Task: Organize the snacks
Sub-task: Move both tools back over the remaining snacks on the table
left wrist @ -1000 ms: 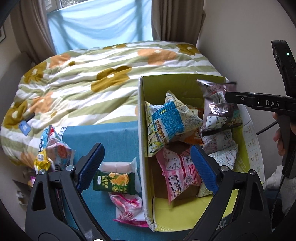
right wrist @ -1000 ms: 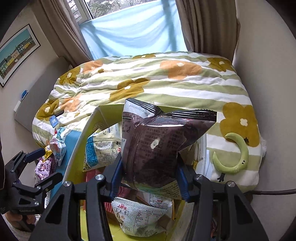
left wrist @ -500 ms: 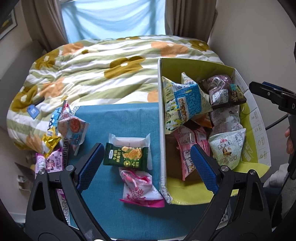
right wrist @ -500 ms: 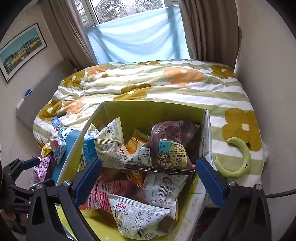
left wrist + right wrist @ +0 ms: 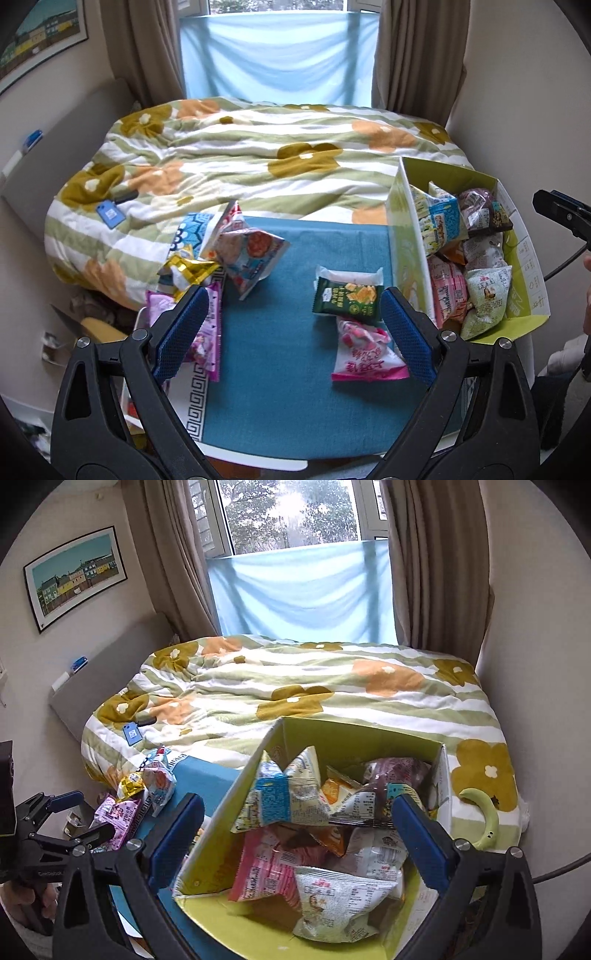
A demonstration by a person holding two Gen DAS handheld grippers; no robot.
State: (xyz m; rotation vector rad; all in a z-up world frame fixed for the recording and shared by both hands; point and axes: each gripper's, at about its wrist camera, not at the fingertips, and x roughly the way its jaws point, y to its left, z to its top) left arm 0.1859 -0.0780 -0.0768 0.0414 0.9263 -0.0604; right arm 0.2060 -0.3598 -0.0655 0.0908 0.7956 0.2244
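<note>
1. Left wrist view: the green packet (image 5: 347, 301) lies flat on the blue cloth (image 5: 288, 387), overlapping a white packet (image 5: 349, 276) behind it and touching a pink packet (image 5: 364, 354) in front.
2. All three sit just inside the right finger of the left gripper (image 5: 291, 332), whose jaws stand wide and hold nothing; the green packet is near that finger, not between pads that press it.
3. By the left finger lies a purple packet (image 5: 207, 332), with a gold wrapper (image 5: 188, 271) and a red-and-blue bag (image 5: 249, 254) heaped beyond it at the cloth's edge.
4. Right of the cloth stands the yellow-green box (image 5: 400, 236), touching the cloth's side and filled with snack bags.
5. Right wrist view: the right gripper (image 5: 297, 836) hangs above the box (image 5: 221, 834), jaws spread wide and empty.
6. Between its fingers, lower down in the box, lie a blue-and-white bag (image 5: 284, 797), a brown bag (image 5: 397, 775), a pink bag (image 5: 266, 871) and a pale green bag (image 5: 340, 904).
7. Behind everything spreads the flowered quilt (image 5: 295, 686), with a green crescent (image 5: 484, 821) lying on it right of the box.
</note>
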